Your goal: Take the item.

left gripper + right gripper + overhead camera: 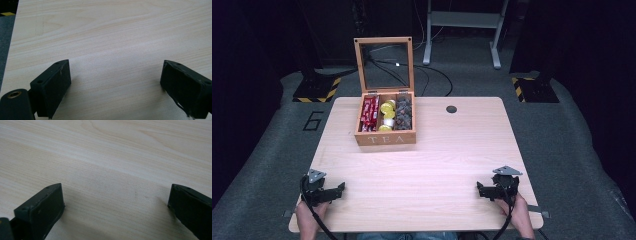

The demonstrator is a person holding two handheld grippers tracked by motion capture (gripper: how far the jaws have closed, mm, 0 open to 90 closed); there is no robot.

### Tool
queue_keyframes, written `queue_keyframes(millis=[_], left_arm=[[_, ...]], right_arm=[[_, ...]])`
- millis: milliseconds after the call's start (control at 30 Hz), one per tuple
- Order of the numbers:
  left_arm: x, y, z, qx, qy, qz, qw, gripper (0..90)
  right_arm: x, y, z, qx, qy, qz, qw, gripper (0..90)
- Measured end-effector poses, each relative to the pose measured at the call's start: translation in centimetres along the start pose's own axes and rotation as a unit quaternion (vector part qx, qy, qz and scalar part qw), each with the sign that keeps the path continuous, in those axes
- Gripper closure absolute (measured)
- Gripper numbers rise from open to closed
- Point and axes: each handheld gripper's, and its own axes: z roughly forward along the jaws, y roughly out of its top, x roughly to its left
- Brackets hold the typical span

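The wooden tea box [385, 122] stands at the far side of the surface [422, 165], lid upright, its compartments holding red packets, yellow-topped cups and dark pieces. Well short of the box, the left gripper [338, 190] and right gripper [481, 189] rest with jaws wide apart, empty. This looks like the start; next comes a reach toward the box.

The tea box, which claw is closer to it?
Left. The left claw sits near the table's front-left corner, nearer the tea box. The right claw sits front-right, farther away.

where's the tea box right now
In the high view the tea box stands open at the table's far edge, left of centre, left of the round cable hole.
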Motion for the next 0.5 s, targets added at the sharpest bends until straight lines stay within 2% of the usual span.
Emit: queue_keyframes(millis=[133, 500], left_arm=[[0.00, 0.01, 0.01, 0.000, 0.000, 0.000, 1.0000, 9.4], [0.02, 0.01, 0.03, 0.000, 0.001, -0.001, 1.0000, 9.4]], right_arm=[[-0.29, -0.17, -0.20, 0.000, 0.013, -0.009, 0.9999, 0.0], [-0.34, -0.15, -0.15, -0.001, 0.015, -0.016, 0.9997, 0.0]])
